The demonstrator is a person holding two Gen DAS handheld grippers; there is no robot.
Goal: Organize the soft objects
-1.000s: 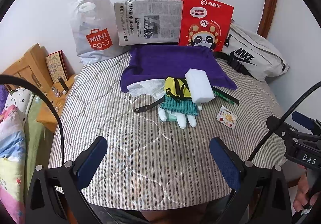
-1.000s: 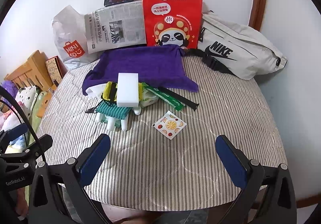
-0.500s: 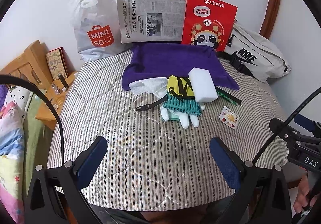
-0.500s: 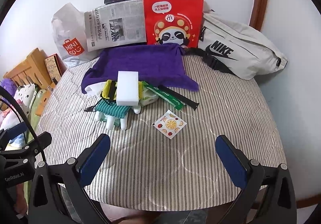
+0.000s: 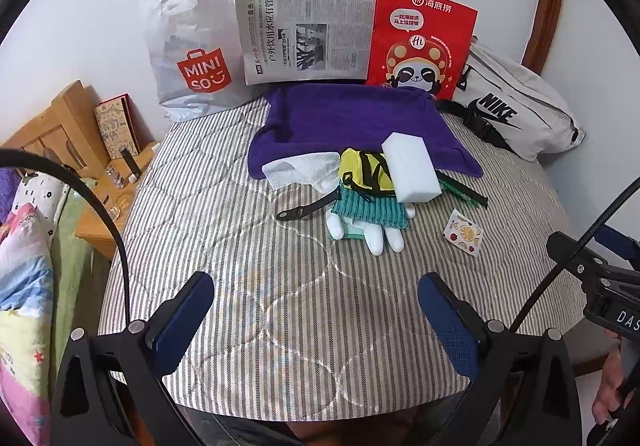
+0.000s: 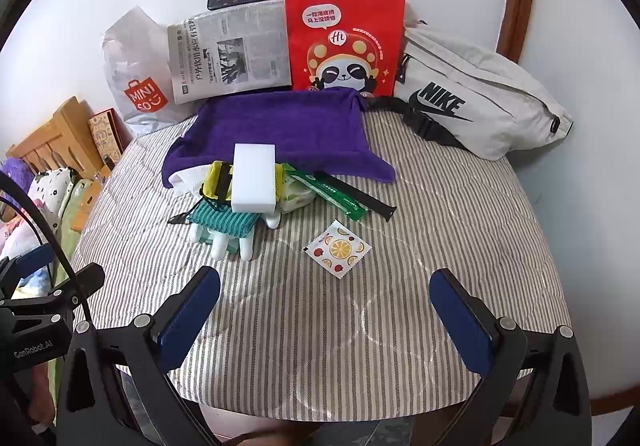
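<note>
At upper frame, the red paper bag [image 6: 346,42] and Miniso bag [image 5: 192,50] stand, contents seemingly hidden; both tongs [image 5: 316,320] [image 6: 326,316] gape wide, empty, above the bed [image 6: 440,226].

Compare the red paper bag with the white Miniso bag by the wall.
The red paper bag stands stiff and flat-faced, while the Miniso bag is crumpled plastic. The red paper bag has thin cord handles and a panda print; the Miniso bag has a cut-out handle and a red logo. Both lean against the wall, flanking the newspaper.
</note>
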